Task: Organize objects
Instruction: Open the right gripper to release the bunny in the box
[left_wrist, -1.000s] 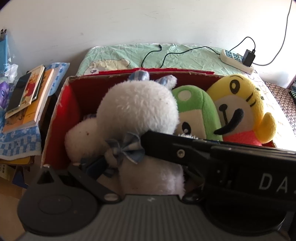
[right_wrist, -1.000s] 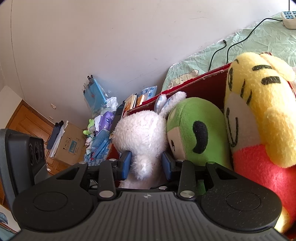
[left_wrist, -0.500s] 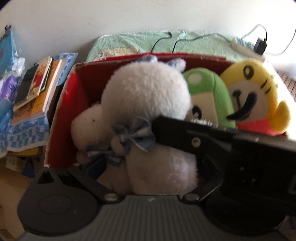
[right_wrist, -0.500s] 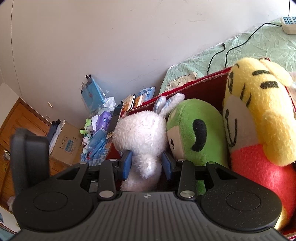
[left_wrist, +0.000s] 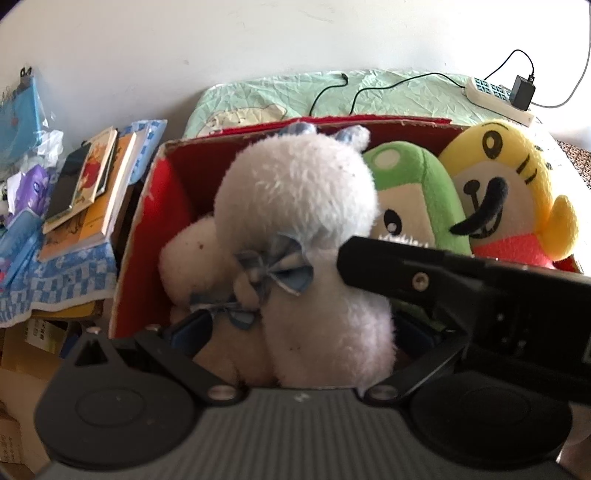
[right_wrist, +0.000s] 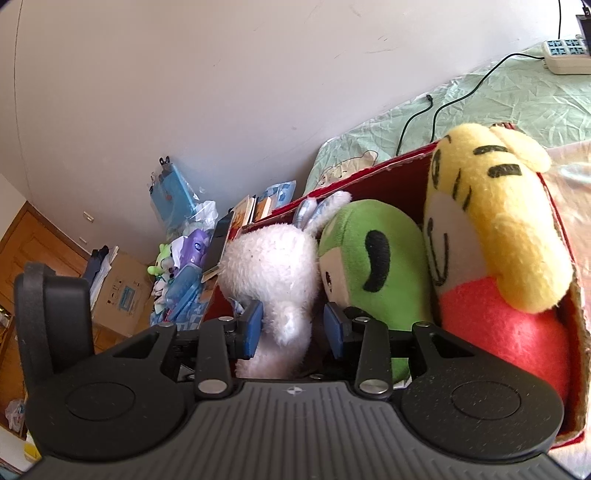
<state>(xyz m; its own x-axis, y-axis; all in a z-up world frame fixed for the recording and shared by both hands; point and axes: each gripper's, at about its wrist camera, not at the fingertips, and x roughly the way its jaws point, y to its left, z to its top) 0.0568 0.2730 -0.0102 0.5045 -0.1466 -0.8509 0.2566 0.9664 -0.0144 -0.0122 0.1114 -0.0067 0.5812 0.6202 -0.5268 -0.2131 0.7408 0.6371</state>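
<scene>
Landmark: a red cardboard box (left_wrist: 147, 236) is taken as reference.
White rabbit plush (left_wrist: 303, 236): stood at the box's left end, touching the green plush (left_wrist: 417, 192); a yellow plush (left_wrist: 517, 199) is set at the right end.
Left gripper (left_wrist: 303, 332): jaws spread wide around the rabbit's body; contact cannot be told.
Right gripper (right_wrist: 293, 330): blue pads (right_wrist: 253, 328) parted, just beside the rabbit's tail.
Books (left_wrist: 92, 188): stacked left of the box.

Right gripper (right_wrist: 293, 330) pads now spread off white rabbit (right_wrist: 275, 269), left gripper (left_wrist: 295, 332) nearer it
</scene>
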